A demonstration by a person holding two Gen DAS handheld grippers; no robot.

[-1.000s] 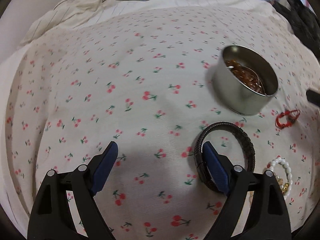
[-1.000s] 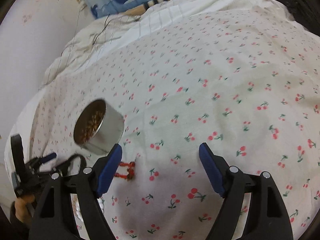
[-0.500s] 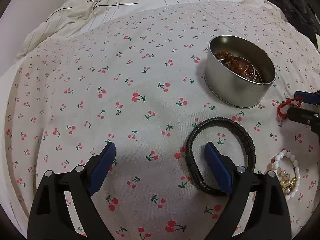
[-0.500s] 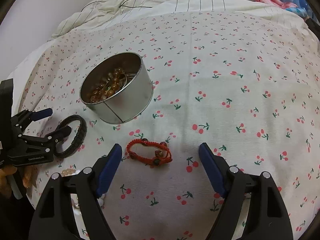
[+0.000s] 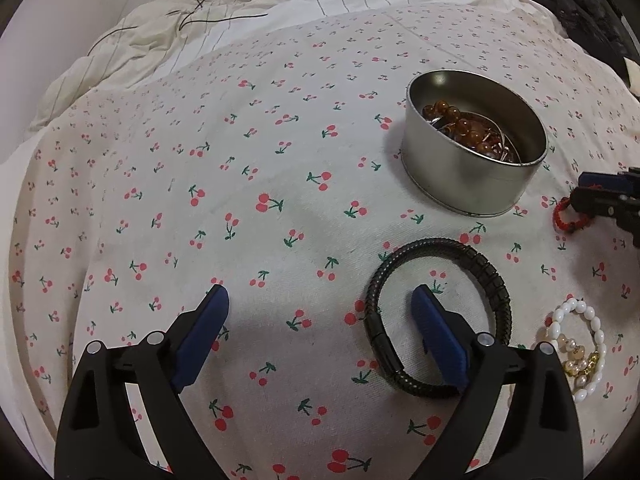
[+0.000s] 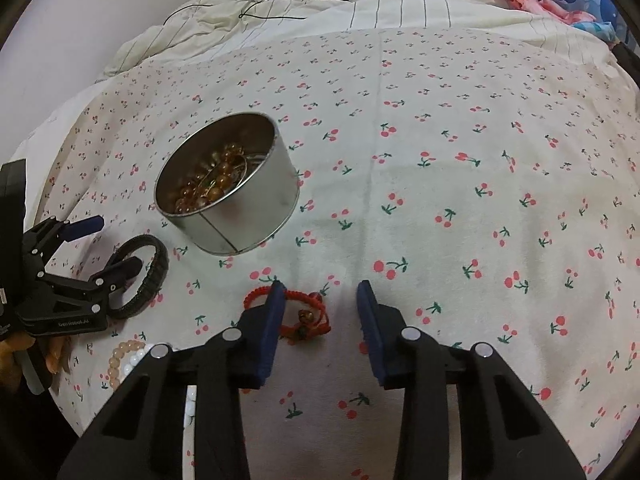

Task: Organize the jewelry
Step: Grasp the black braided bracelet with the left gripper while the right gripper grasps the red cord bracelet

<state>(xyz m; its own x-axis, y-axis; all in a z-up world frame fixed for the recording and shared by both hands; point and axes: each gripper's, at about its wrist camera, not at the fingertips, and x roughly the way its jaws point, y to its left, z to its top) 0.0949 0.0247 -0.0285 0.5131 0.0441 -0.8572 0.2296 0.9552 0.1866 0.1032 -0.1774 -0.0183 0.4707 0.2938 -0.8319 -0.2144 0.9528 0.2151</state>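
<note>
A round metal tin (image 5: 476,168) with amber beads inside sits on the cherry-print sheet; it also shows in the right wrist view (image 6: 240,208). A black braided bracelet (image 5: 492,280) lies flat; my left gripper (image 5: 320,312) is open, its right finger inside the ring and the ring's left side between the fingers. A red cord bracelet (image 6: 308,320) lies between the fingers of my right gripper (image 6: 320,296), which is partly closed and astride it, its left finger over the cord. A white and gold bead bracelet (image 5: 580,352) lies at the right.
The cherry-print sheet (image 6: 460,200) covers a bed. A striped cream quilt (image 6: 320,12) with a thin black cord is bunched at the back. Dark clothing (image 5: 588,12) lies at the far right. A white wall is at the left.
My right gripper has come down over the red cord bracelet and its fingers have narrowed around it. My left gripper has barely moved; its right finger stays inside the black bracelet.
</note>
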